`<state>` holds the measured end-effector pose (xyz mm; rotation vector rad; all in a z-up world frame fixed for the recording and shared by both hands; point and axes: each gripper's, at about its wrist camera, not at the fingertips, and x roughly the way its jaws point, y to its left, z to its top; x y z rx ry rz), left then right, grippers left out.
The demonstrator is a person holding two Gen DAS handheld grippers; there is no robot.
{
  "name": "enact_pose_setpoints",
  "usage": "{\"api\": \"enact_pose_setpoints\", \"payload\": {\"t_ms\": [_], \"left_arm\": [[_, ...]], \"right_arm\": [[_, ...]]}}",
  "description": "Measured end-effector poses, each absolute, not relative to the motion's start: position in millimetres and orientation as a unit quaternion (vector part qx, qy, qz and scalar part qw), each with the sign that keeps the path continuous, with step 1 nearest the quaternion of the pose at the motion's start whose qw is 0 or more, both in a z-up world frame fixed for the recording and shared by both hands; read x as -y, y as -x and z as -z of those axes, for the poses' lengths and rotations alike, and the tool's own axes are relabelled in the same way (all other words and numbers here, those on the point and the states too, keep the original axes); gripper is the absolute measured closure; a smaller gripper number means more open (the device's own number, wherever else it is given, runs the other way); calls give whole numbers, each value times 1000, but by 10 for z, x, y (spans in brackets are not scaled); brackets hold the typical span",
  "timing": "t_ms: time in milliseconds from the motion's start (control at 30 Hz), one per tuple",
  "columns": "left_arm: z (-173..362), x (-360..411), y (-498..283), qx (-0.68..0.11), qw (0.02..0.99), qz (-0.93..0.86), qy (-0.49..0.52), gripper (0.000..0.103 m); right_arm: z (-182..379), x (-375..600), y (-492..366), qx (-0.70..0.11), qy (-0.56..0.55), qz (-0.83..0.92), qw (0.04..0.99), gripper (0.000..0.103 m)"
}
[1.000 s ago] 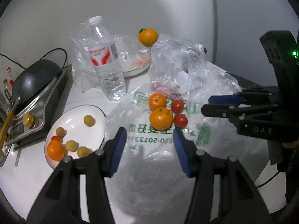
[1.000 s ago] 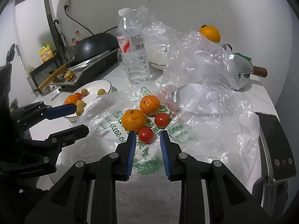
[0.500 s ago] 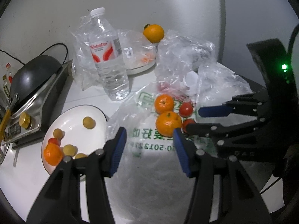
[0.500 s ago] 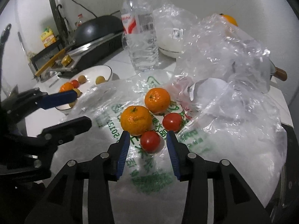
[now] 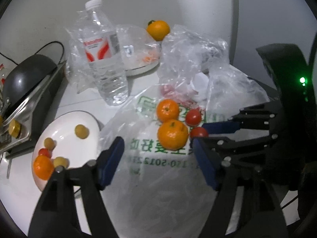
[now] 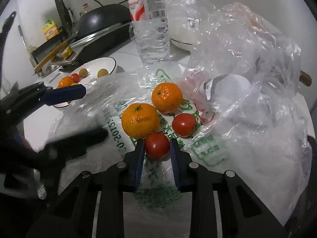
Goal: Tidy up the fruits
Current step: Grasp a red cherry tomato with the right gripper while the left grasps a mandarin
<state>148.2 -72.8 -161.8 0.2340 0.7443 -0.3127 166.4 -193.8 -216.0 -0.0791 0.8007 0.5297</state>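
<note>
Left wrist view: mounted behind left gripper (image 5: pixel 157 154), looking forward and steeply down along its fingers, close over printed plastic bag (image 5: pixel 158 170). Right wrist view: same setup behind right gripper (image 6: pixel 156 150), also tilted down, nearer to the fruit. Shared: two oranges, two tomatoes ahead of both tongs, water bottle (image 5: pixel 104 59) beyond, white plate (image 6: pixel 111 63) off to left. Each gripper seen in the other view, crossing from opposite sides.
</note>
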Motion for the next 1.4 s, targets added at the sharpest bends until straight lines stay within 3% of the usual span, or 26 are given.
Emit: {"api": "enact_pose_setpoints", "payload": {"t_ms": [500, 700, 1400], "left_arm": [[1850, 1041, -1792, -382, 894, 154, -179, 30], [1914, 1095, -1837, -392, 886, 168, -180, 57], [1586, 947, -1497, -356, 901, 185, -168, 57]], "right_arm": [[1984, 2346, -1655, -351, -9, -226, 908, 76], [1973, 2356, -1658, -347, -14, -225, 910, 76], [1733, 2124, -1425, -325, -6, -225, 919, 76]]}}
